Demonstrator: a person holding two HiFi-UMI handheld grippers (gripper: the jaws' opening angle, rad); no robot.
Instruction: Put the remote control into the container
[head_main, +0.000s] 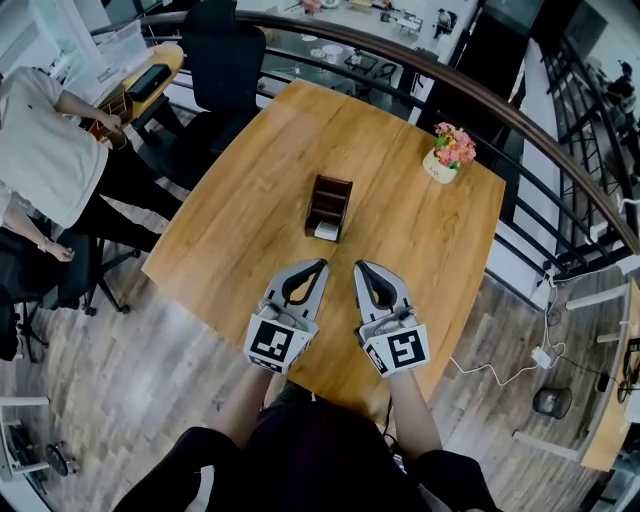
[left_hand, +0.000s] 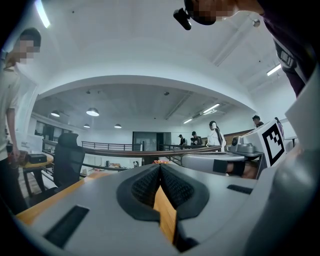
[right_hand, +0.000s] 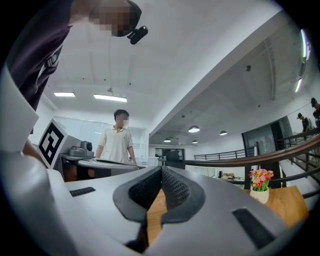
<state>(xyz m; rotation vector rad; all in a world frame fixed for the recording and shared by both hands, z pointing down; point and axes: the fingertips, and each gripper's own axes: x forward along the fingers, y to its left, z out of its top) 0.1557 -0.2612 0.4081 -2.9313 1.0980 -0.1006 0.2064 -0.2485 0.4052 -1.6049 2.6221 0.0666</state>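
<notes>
A dark brown wooden container stands upright in the middle of the wooden table. Something white shows in its near compartment; I cannot tell whether it is the remote control. No remote lies loose on the table. My left gripper rests near the table's front edge, jaws pressed together with nothing between them, as its own view confirms. My right gripper lies beside it, likewise shut and empty. Both point toward the container, a short way in front of it.
A small pot of pink flowers stands at the table's far right corner, also visible in the right gripper view. A black office chair is at the far left side. A person in a white shirt sits left. A curved railing runs behind.
</notes>
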